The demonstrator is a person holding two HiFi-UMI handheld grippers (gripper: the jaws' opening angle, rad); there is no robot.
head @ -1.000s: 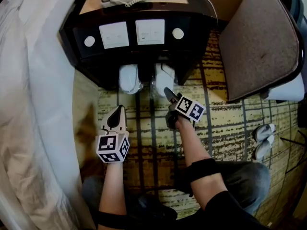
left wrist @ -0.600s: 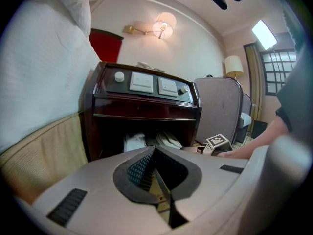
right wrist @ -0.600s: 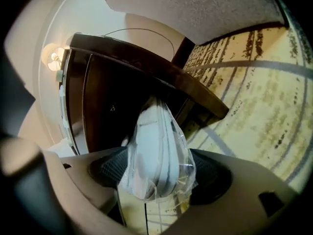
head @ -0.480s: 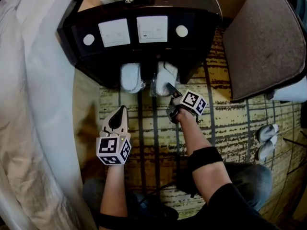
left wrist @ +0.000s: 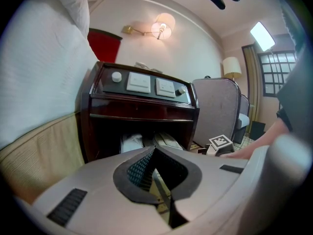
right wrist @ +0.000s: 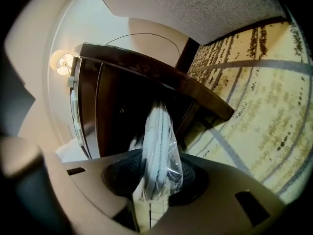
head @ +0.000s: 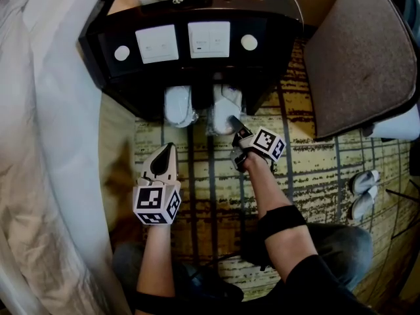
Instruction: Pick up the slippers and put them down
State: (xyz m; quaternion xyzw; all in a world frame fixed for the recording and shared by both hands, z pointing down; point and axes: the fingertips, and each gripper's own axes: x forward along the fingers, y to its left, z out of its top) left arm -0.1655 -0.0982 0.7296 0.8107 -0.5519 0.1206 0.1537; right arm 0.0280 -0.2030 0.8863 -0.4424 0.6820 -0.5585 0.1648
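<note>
Right tongs (head: 233, 123): the jaws have just been closing and now pinch the near end of a bagged slipper pack (head: 225, 104). In the right gripper view the plastic-wrapped pack (right wrist: 158, 153) sits edge-on between both pads (right wrist: 122, 177).
Left tongs (head: 167, 153): closed with nothing between the jaws, hanging over the carpet (head: 315, 169) short of the shelf.
Where the slippers are: the gripped pack lies in the open lower shelf of the dark nightstand (head: 269, 25), its near end poking out over the carpet. A second pack (head: 177, 107) lies just beside it, on its left, in the same shelf.
Direction from the tongs: the gripped pack runs straight ahead of the right tongs, into the shelf.
Long axis: in line with the tongs, from the shelf mouth back into the dark.
Judged next move: a pull straight back along that axis, toward the person, should clear the shelf without dragging the neighbour.
Nearer hand: the right one for this pack; the second pack lies ahead of the left tongs.
Risk: the slick bag may slip from the pads.
</note>
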